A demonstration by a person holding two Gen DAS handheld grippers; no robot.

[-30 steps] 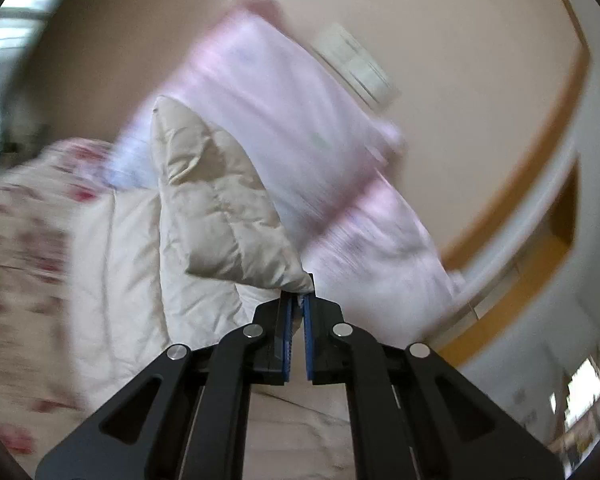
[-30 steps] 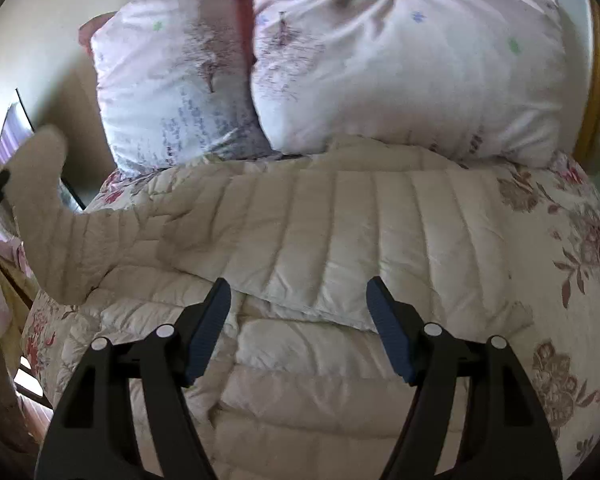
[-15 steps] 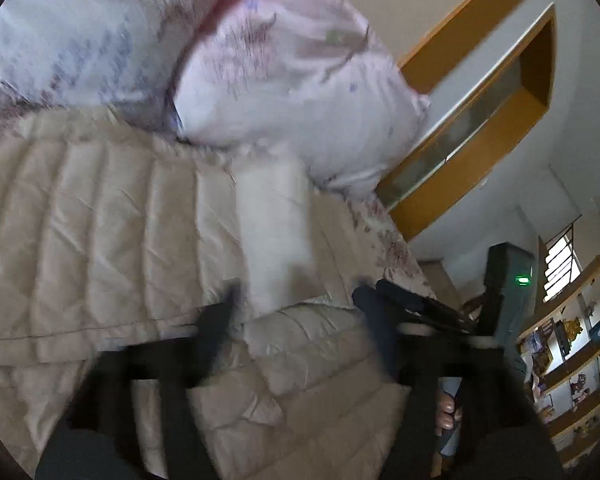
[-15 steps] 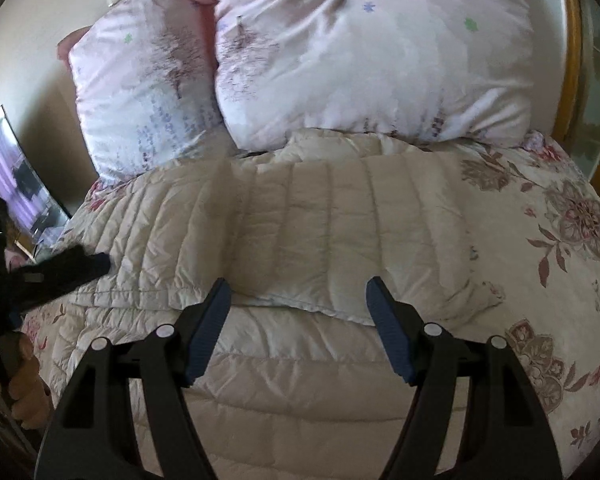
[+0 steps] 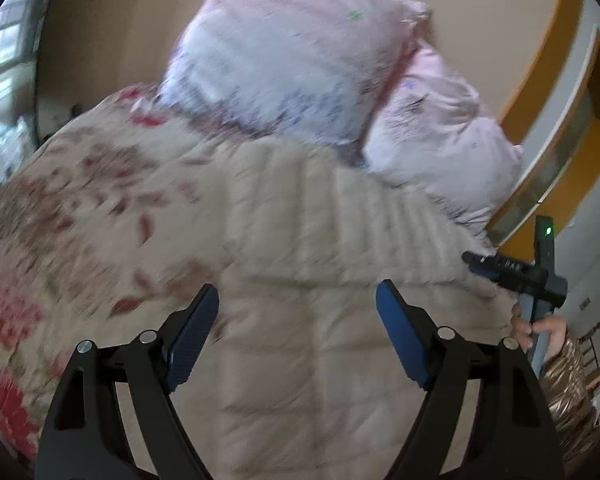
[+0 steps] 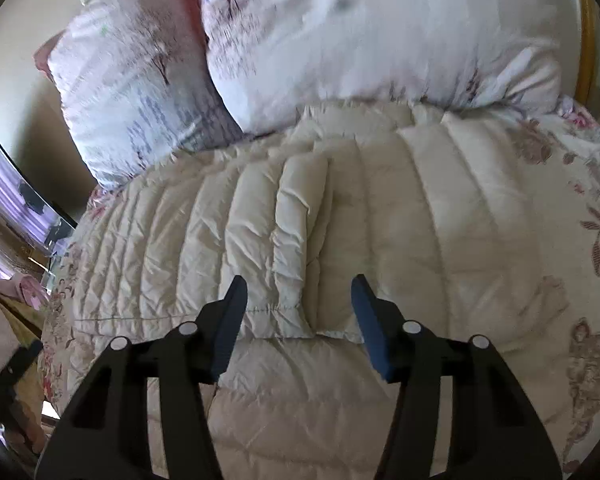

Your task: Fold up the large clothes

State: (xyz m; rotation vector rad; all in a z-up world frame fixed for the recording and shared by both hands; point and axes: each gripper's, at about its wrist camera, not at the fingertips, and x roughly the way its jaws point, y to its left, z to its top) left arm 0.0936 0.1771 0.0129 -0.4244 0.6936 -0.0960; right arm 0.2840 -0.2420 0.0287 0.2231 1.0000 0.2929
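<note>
A cream quilted down coat point(image 6: 340, 216) lies spread on the bed, with a sleeve point(image 6: 296, 240) folded across its body. It also shows, blurred, in the left wrist view point(image 5: 320, 280). My right gripper point(image 6: 298, 292) is open, its jaws on either side of the sleeve's cuff edge, just above the fabric. My left gripper point(image 5: 296, 304) is open and empty, above the coat's left part. The right gripper point(image 5: 512, 272) shows at the right edge of the left wrist view, held by a hand.
Two pale pink pillows point(image 6: 360, 40) lean against the wall at the head of the bed. A floral bedspread point(image 5: 60, 208) lies under the coat. A wooden frame point(image 5: 560, 100) stands to the right. A screen point(image 6: 16, 200) stands left of the bed.
My left gripper has let go of the sleeve it carried over the coat, opened and swung back left. My right gripper has moved in low over the folded sleeve's cuff.
</note>
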